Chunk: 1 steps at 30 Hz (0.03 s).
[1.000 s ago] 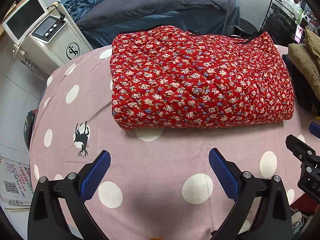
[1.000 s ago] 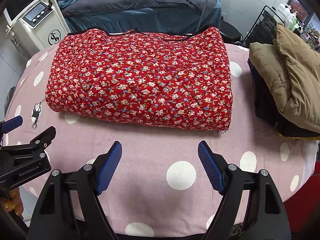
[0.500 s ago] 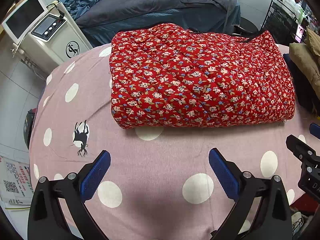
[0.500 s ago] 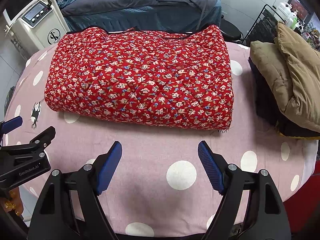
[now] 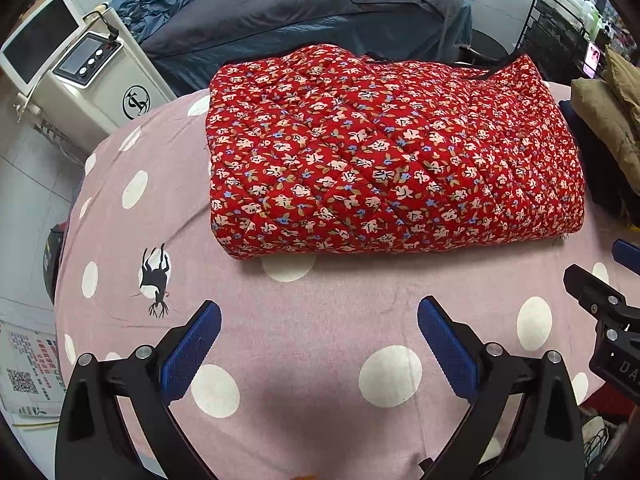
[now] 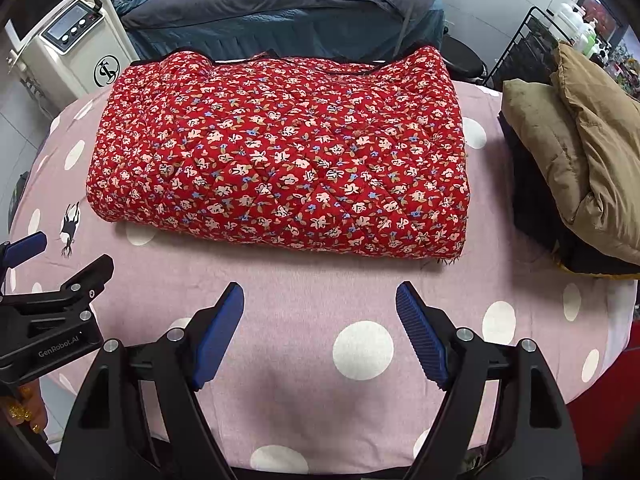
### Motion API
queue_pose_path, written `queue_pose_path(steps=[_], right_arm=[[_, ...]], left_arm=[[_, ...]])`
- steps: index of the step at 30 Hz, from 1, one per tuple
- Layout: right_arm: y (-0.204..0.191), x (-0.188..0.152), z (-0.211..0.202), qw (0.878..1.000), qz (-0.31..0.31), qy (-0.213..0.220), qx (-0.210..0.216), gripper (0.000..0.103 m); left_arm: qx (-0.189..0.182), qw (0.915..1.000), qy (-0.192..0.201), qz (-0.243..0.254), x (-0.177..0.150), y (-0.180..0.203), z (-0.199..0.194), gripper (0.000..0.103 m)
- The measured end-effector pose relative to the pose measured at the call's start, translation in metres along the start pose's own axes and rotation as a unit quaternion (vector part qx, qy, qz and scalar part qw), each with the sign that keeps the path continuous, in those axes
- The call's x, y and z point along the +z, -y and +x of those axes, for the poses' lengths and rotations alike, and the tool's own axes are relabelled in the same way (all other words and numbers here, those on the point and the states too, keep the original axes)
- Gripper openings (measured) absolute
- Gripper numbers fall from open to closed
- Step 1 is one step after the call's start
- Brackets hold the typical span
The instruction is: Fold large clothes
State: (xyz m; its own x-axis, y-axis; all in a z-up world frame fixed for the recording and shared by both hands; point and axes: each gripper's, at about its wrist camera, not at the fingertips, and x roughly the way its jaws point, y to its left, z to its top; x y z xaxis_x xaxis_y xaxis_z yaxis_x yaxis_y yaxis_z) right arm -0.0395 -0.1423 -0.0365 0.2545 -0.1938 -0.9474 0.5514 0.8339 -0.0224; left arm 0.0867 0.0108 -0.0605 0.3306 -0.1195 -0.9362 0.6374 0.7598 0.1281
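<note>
A red quilted garment with a small flower print [image 5: 380, 152] lies folded into a thick rectangle on the pink polka-dot table cover [image 5: 320, 312]; it also shows in the right wrist view [image 6: 280, 152]. My left gripper [image 5: 319, 326] is open and empty, held above the cover in front of the garment's near edge. My right gripper [image 6: 320, 304] is open and empty, also in front of the near edge. Each gripper shows at the side of the other's view.
A stack of folded tan and dark jackets [image 6: 576, 160] lies at the table's right. A white machine with a screen [image 5: 80, 80] stands at the left. A dark covered bed [image 5: 304, 12] is behind. A black wire rack [image 6: 528, 44] stands at the back right.
Both grippers have stayed open and have barely moved. The garment sits very slightly closer and lower in both views.
</note>
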Motion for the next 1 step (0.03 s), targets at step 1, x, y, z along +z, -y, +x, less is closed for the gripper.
queue_pose_path(steps=[1], right_arm=[[0.0001,-0.0001,0.0002,1.000,0.000,-0.001,0.000,0.078]], left_arm=[[0.000,1.0000,0.000,0.001,-0.0001,0.0003,-0.0001,0.097]])
